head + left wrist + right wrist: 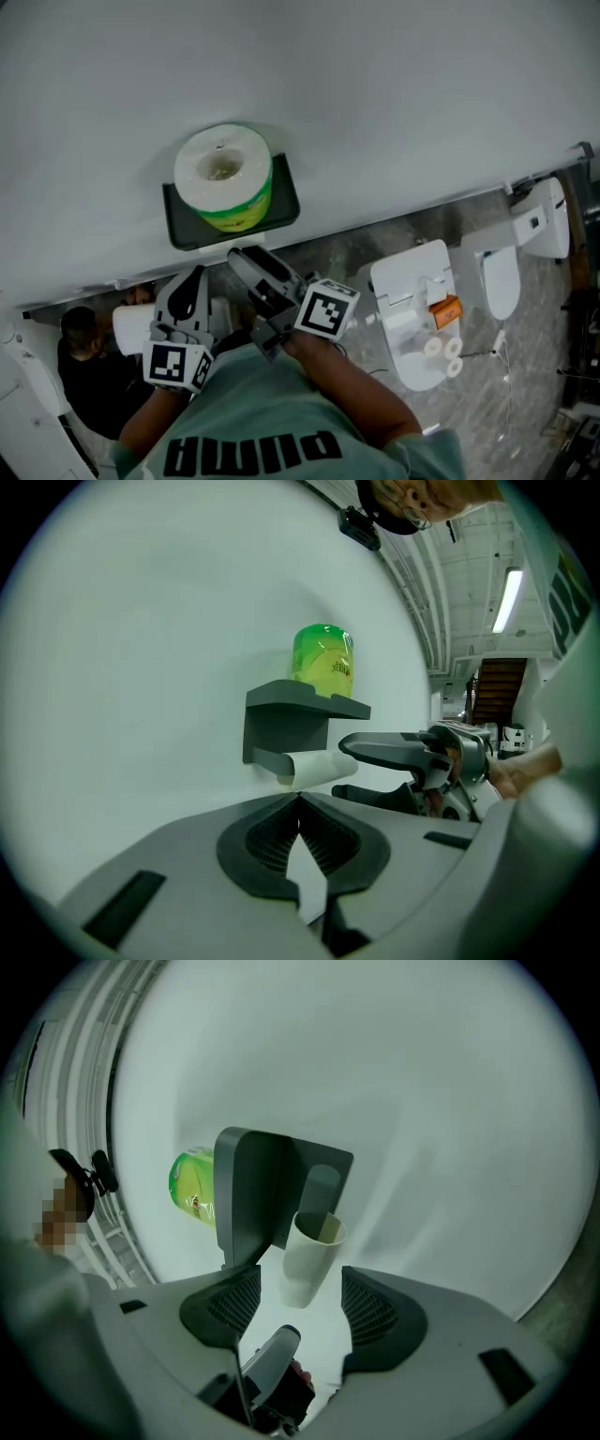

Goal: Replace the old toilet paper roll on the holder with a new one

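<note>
Right gripper (pixel 298 1302) jaws spread, empty tube (pixel 311 1252) on holder (pixel 251 1194) just ahead, untouched; left gripper (pixel 300 803) jaws pressed together.

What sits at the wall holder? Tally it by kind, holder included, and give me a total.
Wrapped full toilet paper roll: 1
Empty cardboard tube: 1
Holder with shelf: 1
Total: 3
</note>
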Available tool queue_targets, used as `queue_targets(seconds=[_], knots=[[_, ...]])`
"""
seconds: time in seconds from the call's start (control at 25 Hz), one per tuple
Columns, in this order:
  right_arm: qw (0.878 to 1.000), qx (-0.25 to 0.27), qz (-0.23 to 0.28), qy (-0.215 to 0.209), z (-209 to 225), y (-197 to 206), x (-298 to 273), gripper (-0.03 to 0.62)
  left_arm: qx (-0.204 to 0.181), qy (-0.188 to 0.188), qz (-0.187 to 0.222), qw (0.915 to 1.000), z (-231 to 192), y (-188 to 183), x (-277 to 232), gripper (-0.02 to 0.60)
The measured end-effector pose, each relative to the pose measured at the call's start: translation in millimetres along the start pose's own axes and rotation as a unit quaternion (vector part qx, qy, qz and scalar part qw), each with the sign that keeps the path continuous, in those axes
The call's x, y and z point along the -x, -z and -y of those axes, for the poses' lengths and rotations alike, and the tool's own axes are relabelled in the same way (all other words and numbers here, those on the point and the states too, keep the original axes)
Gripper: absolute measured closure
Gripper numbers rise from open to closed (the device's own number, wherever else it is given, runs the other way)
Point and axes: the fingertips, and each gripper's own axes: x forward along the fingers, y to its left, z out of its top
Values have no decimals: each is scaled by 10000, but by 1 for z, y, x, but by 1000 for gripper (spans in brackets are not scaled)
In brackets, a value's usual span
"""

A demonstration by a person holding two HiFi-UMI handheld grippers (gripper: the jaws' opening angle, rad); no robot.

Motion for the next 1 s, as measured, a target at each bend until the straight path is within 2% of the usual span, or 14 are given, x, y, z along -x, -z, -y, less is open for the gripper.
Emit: queue_targets(seconds=[0.32,0.76,0.8,0.84,1.0], knots=[[9994,-248,232,-113,2,-5,-13,345,-126,146,-56,9998,-4,-2,-4,577],[9981,-448,386,-165,7,-17,-10,349,-279,72,-97,9995,1,-5,-7,577],[9981,-442,407,-156,7,-19,-8,389,-279,64,-96,9995,2,-5,-7,577],[9980,-437,421,-156,7,-20,-7,401,-279,58,-94,9996,3,-5,-7,577],[9978,-453,446,-171,8,-26,-3,405,-257,17,-66,9996,7,-5,-9,577]])
